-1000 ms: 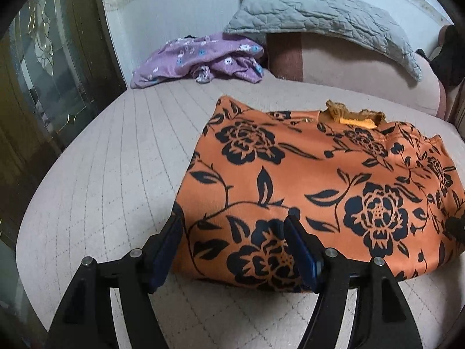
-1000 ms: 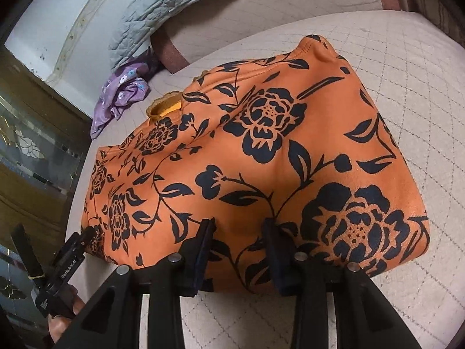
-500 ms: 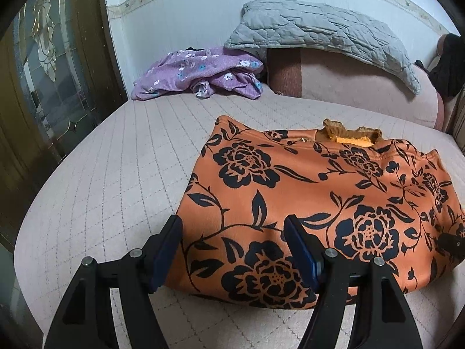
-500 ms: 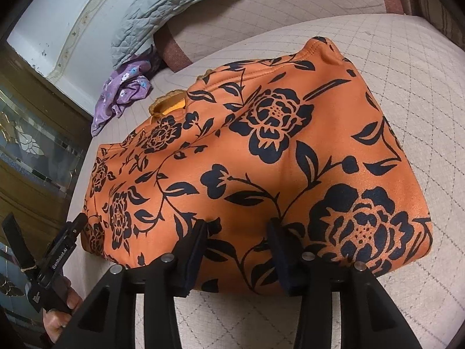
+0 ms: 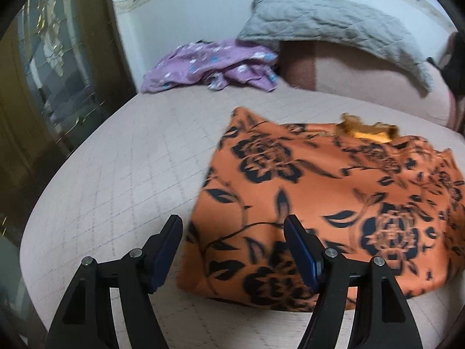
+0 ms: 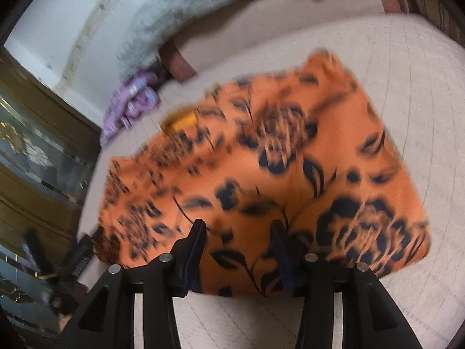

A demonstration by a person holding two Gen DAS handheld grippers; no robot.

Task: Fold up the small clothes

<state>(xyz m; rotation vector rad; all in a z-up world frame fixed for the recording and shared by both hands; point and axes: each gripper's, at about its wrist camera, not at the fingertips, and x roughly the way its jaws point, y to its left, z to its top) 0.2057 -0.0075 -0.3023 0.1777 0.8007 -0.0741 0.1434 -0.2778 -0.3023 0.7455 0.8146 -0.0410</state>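
An orange garment with black flowers (image 5: 334,203) lies folded into a rectangle on the quilted bed; it also shows in the right wrist view (image 6: 276,174). My left gripper (image 5: 232,247) is open and empty, raised in front of the garment's near left corner. My right gripper (image 6: 238,250) is open and empty, in front of the garment's near edge. The left gripper shows blurred at the lower left of the right wrist view (image 6: 69,264). Both views are motion-blurred.
A crumpled purple flowered garment (image 5: 215,67) lies at the back of the bed (image 5: 116,174). A grey quilted pillow (image 5: 334,29) leans on a pink bolster (image 5: 363,78). A dark wood and glass door (image 5: 43,87) stands at the left.
Both grippers have drawn back and up from the orange garment, which looks smaller and farther. The right gripper's jaws have spread wider. The garment has stayed in place.
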